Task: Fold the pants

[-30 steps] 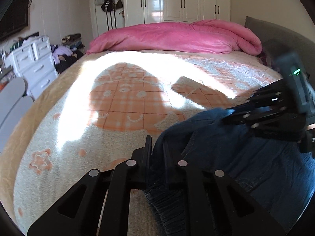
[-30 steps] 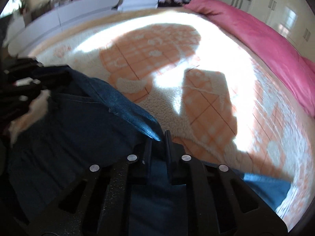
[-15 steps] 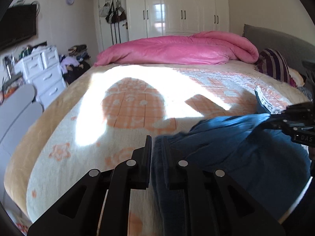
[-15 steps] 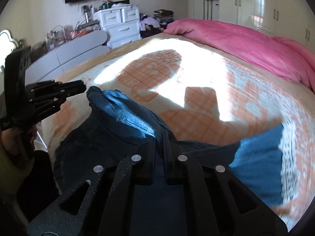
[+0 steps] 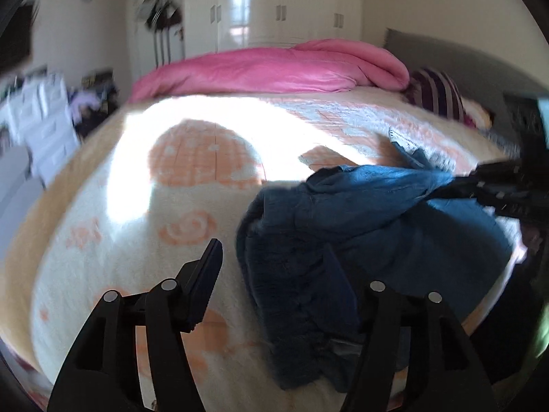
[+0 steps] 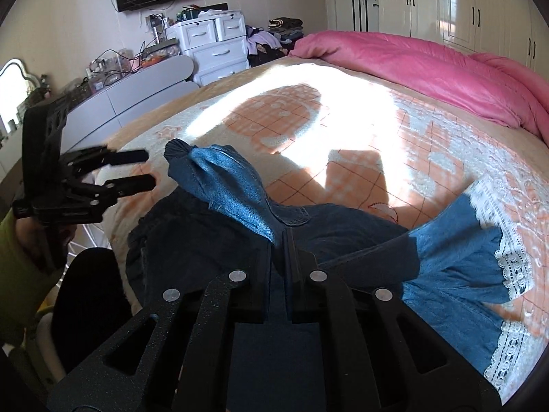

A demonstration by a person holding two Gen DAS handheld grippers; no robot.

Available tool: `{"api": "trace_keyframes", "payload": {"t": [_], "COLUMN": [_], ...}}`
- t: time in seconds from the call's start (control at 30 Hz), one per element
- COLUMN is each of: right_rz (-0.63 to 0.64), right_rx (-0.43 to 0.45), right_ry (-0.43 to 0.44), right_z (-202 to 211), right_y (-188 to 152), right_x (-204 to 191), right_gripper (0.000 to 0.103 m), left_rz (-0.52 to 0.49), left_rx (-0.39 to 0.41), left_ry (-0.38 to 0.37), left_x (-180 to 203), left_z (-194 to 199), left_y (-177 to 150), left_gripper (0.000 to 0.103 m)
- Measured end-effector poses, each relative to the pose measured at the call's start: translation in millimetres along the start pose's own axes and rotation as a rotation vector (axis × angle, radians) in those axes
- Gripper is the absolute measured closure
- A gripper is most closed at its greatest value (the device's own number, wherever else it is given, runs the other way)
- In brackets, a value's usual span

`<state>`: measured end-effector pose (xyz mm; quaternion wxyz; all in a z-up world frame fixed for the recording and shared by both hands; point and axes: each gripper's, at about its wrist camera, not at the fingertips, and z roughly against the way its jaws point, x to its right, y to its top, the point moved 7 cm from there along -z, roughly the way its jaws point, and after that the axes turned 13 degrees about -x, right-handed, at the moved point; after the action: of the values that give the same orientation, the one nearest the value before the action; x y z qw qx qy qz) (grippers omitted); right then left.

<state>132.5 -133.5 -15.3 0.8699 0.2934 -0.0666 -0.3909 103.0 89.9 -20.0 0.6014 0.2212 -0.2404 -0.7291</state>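
Note:
Blue denim pants (image 6: 343,226) with white lace hems (image 6: 514,267) lie bunched on the orange and cream blanket (image 6: 394,137) near the bed's front edge. My right gripper (image 6: 279,240) is shut on a raised fold of the denim; the left wrist view shows it at the right, pinching the cloth (image 5: 456,185). My left gripper (image 6: 149,168) has its jaws opening. In the right wrist view its fingertips stand just left of the pants' end, apart from it. In the blurred left wrist view the pants (image 5: 360,213) lie heaped between and beyond the left gripper's (image 5: 271,250) spread fingers.
A rolled pink duvet (image 6: 429,65) lies along the far side of the bed. A striped pillow (image 5: 435,92) is at the head end. White drawers (image 6: 216,48) and a grey curved cabinet (image 6: 137,92) stand past the bed's left side. A green sleeve (image 6: 13,267) is at the left.
The left jaws went from pinching the denim to wide apart, and the cloth dropped out of them onto the blanket. Both grippers drew back toward the near bed edge; the right keeps its grip.

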Motion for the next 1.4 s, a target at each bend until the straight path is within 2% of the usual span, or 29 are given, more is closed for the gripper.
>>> {"api": "trace_keyframes", "payload": {"t": [0.07,0.17,0.23,0.3,0.33,0.37,0.5,0.67,0.87,1.0,1.13,1.23,1.4], "right_rz": [0.000,-0.002,-0.004,-0.008,-0.008,-0.008,-0.005,0.002,-0.002,0.012,0.039,0.059,0.081], "right_rx": [0.000,-0.003,-0.004,-0.008,-0.010,-0.013,-0.011,-0.015,-0.046,-0.073,-0.106,-0.125,-0.146], "right_ry": [-0.001,-0.001,0.003,0.008,0.008,0.005,0.004,0.027,0.080,0.109,0.104,0.095,0.084], "right_z": [1.6,1.6,2.8,3.4,3.3,3.1,7.4,11.6,6.5,1.9,-9.3,-15.5,-21.2], "right_y": [-0.5,-0.8,-1.8,-1.4,-2.1,-2.5,-4.8,-15.8,-43.1,-61.7,-74.9,-79.8,-86.3], "right_x": [-1.8,-3.0,-4.6,-5.9,-6.7,-7.5,-11.3,-19.7,-38.1,-56.9,-71.3,-76.9,-81.1], "right_gripper": [0.101,0.101,0.101,0.101,0.101,0.101,0.101,0.101,0.101,0.100,0.100,0.100,0.100], "left_rz": [-0.087,-0.172,-0.205,-0.179,-0.157,-0.129,-0.072,-0.051,-0.013,0.032,0.047,0.075,0.059], "left_rx": [-0.002,-0.021,-0.035,-0.053,-0.064,-0.068,-0.026,0.010,-0.002,-0.041,-0.080,-0.089,-0.102], "left_ry": [0.010,0.015,-0.015,-0.048,-0.079,-0.103,-0.159,-0.184,-0.201,-0.216,-0.200,-0.194,-0.172], "left_x": [4.4,8.5,11.0,9.2,7.7,4.7,1.3,3.6,7.3,5.1,1.8,-1.9,1.5], "left_z": [-8.0,-21.2,-29.5,-38.0,-42.4,-45.8,-35.6,-9.0,4.5,0.0,-7.9,-2.8,9.6], "left_y": [7.3,21.1,30.0,35.9,38.5,41.4,42.9,18.6,-15.1,-32.4,-45.4,-52.9,-64.8], "left_gripper": [0.035,0.035,0.035,0.043,0.061,0.063,0.064,0.065,0.065,0.065,0.064,0.064,0.063]}}
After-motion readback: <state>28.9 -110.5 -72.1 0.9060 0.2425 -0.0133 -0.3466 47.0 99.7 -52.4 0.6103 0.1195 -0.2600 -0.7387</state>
